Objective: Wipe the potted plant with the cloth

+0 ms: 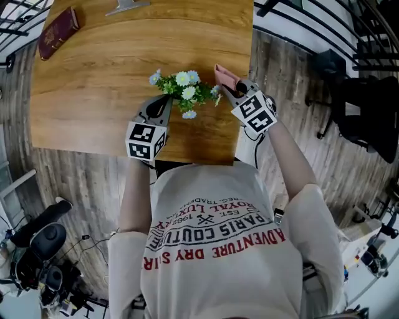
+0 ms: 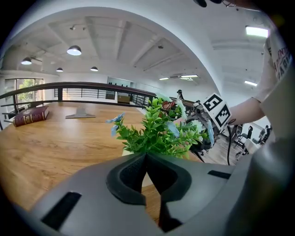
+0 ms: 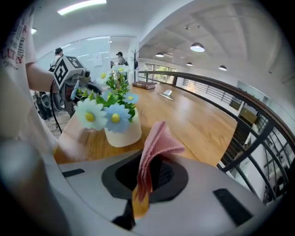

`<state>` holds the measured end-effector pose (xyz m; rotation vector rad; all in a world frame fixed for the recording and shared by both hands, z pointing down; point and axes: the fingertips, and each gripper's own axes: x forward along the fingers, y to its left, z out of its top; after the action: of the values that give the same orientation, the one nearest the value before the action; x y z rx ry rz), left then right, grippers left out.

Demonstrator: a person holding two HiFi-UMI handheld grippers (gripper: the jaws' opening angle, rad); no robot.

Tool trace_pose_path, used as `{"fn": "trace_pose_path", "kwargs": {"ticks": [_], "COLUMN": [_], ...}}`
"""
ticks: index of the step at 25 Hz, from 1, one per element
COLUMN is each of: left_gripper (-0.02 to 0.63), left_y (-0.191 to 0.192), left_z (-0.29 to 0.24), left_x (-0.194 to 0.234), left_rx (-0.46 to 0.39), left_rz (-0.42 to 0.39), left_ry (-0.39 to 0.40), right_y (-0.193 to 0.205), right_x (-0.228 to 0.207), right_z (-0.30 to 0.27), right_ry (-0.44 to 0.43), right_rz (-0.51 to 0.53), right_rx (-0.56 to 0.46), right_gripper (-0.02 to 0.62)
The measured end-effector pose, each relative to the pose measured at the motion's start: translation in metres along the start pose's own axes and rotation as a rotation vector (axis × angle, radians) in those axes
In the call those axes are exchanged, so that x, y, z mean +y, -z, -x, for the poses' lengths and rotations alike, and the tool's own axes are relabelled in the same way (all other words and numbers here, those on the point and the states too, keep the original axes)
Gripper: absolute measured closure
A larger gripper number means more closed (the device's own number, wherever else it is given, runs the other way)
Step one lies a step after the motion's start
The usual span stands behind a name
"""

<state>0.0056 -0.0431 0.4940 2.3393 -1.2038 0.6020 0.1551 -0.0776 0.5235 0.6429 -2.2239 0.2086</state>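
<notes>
The potted plant (image 1: 185, 89), green leaves with white and blue flowers in a white pot (image 3: 122, 132), stands near the front edge of the wooden table (image 1: 93, 81). My left gripper (image 1: 167, 101) is shut with nothing between its jaws, its tips close to the pot's left side; whether it touches the pot I cannot tell. In the left gripper view, the foliage (image 2: 157, 131) rises just beyond the left gripper (image 2: 146, 157). My right gripper (image 1: 227, 88) is at the plant's right, shut on a folded pink cloth (image 3: 156, 146). That cloth (image 1: 225, 75) sticks up beside the flowers.
A dark red book (image 1: 58, 31) lies at the table's far left. A grey stand base (image 1: 127, 5) sits at the far edge. The table's right edge is close to my right gripper, with a black railing (image 3: 249, 133) beyond. Black chairs (image 1: 355, 106) stand on the floor to the right.
</notes>
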Motion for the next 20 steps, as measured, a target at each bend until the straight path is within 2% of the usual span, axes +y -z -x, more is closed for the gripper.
{"fn": "trace_pose_path", "kwargs": {"ticks": [4, 7, 11, 15, 20], "left_gripper": [0.591, 0.591, 0.591, 0.591, 0.591], "left_y": [0.0, 0.0, -0.001, 0.0, -0.001], "left_z": [0.0, 0.0, 0.0, 0.0, 0.001], "left_x": [0.001, 0.002, 0.001, 0.002, 0.005], "left_rx": [-0.008, -0.013, -0.022, -0.027, -0.037], "left_rz": [0.026, 0.051, 0.076, 0.087, 0.108], "left_ry": [-0.027, -0.038, -0.056, -0.075, -0.091], "right_y": [-0.019, -0.037, -0.058, -0.07, -0.087], "right_x": [-0.01, -0.006, 0.001, 0.007, 0.023], "right_z": [-0.024, -0.04, -0.055, -0.072, -0.084], "right_ry": [-0.134, -0.275, -0.437, -0.541, -0.666], "right_rz": [0.116, 0.207, 0.375, 0.591, 0.751], "right_rx": [0.046, 0.069, 0.111, 0.161, 0.166], "right_gripper": [0.558, 0.558, 0.558, 0.558, 0.559]}}
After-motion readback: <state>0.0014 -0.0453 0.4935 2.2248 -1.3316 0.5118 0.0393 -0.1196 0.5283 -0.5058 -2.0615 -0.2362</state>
